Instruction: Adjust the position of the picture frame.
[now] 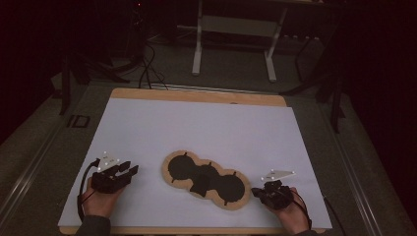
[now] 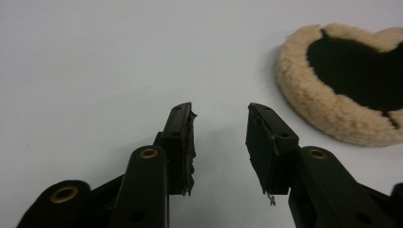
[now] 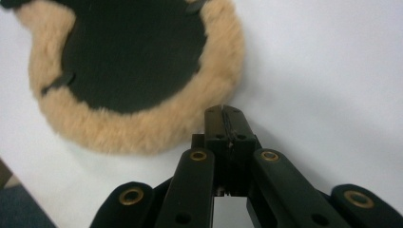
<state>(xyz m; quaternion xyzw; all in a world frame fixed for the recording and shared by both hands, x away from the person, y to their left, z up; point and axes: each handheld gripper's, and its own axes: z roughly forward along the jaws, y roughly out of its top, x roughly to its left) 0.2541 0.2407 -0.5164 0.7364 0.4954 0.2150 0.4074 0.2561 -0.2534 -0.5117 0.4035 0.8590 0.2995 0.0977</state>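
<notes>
**Fleece piece lies between two idle tongs**

The desk [image 1: 147, 123], covered by a white sheet, carries a tan fleece piece [image 1: 206, 180] of three joined rounds with black centres, lying flat at the near middle. The left tongs [image 1: 129, 170] rest well to its left, jaws apart with nothing between them. The right tongs [image 1: 255, 191] sit just beside its right lobe, jaws pressed together and empty.

A good grip probably means opening the right tongs first, then pinching the fluffy rim low and squarely.

What the small black flap at the centre is stays unclear in the dim high view.
</notes>
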